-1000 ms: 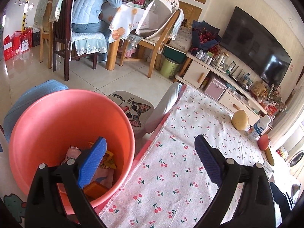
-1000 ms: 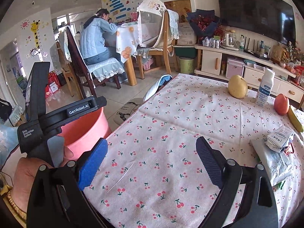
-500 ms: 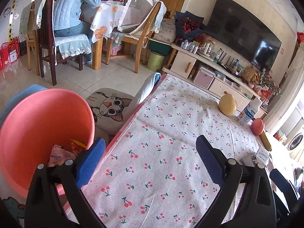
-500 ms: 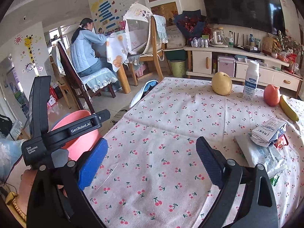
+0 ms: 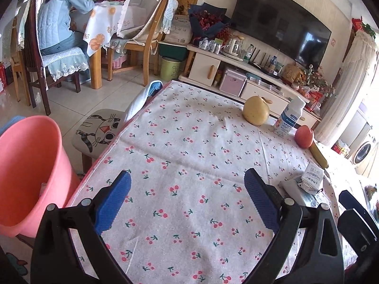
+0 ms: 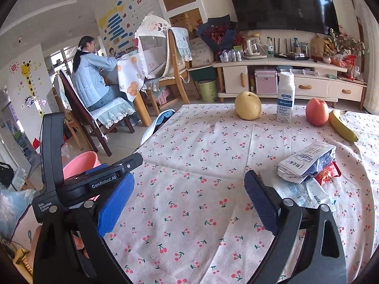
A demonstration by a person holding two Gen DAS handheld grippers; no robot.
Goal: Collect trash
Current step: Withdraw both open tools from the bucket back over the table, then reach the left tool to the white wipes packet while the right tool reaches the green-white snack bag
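A crumpled white and blue packet (image 6: 308, 162) lies on the cherry-print tablecloth (image 6: 201, 156), over a red wrapper (image 6: 328, 174) and a clear plastic wrapper (image 6: 305, 194). The same packet (image 5: 312, 180) shows at the right in the left wrist view. A pink bucket (image 5: 26, 170) stands on the floor beside the table's left edge; its rim (image 6: 81, 163) peeks out behind the left tool. My left gripper (image 5: 187, 201) hovers open over bare cloth. My right gripper (image 6: 189, 203) is open and empty, just left of the wrappers.
A yellow pear (image 6: 248, 106), a white bottle (image 6: 286, 97), a red apple (image 6: 317, 111) and a banana (image 6: 342, 127) stand along the table's far side. A cat-print stool (image 5: 97, 130) sits by the table. A person (image 5: 59, 23) sits at a far dining table.
My left gripper has swung right, away from above the bucket to over the tablecloth. The right gripper has moved closer to the wrappers. Both stayed open.
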